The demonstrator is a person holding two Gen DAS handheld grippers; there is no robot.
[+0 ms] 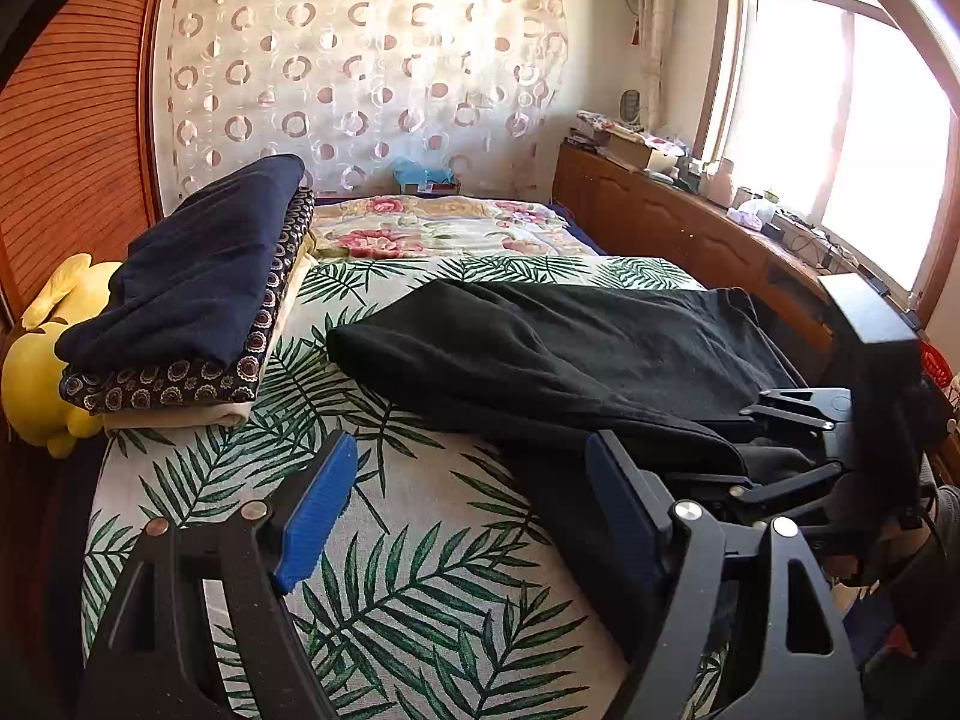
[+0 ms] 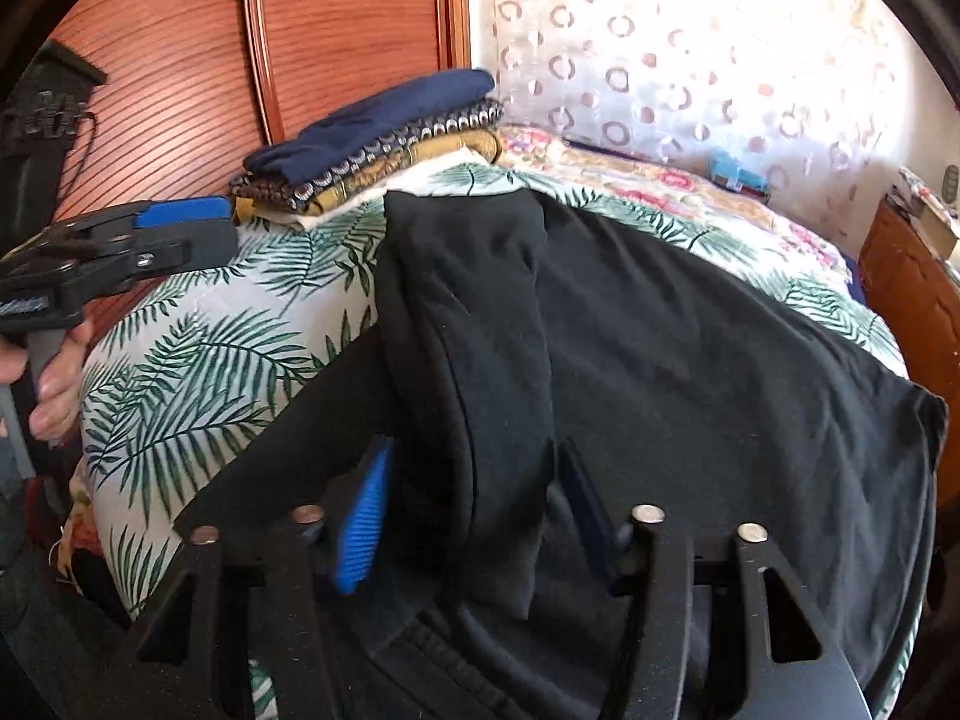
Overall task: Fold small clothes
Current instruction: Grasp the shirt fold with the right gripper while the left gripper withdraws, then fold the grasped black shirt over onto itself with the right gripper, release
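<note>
Right gripper [image 2: 474, 504] sits low over the near edge of the black garment [image 2: 690, 372], fingers apart with a folded strip of the black cloth lying between them; blue pad [image 2: 360, 528] visible on the near-left finger. Whether the pads actually clamp the cloth cannot be told, a gap shows on both sides of the strip.

Left gripper [image 1: 468, 498] is spread wide, nothing between its fingers, hovering over the leaf-print sheet [image 1: 420, 570] just left of the garment's near edge. In the right wrist view it shows at far left, held by a hand [image 2: 54, 378].

Black garment lies spread on the bed across the leaf-print sheet, one part folded over itself into a long band running away from the right gripper.

Behind it, at the far-left side of the bed, a stack of folded clothes [image 1: 198, 300]: navy piece on top, dark patterned piece under it, pale ones below. Yellow plush toy [image 1: 42, 372] beside the stack. Floral blanket [image 1: 432, 225] farther back, sheer circle-pattern curtain [image 1: 360, 72] behind, wooden cabinet [image 1: 678, 228] along the window side.
</note>
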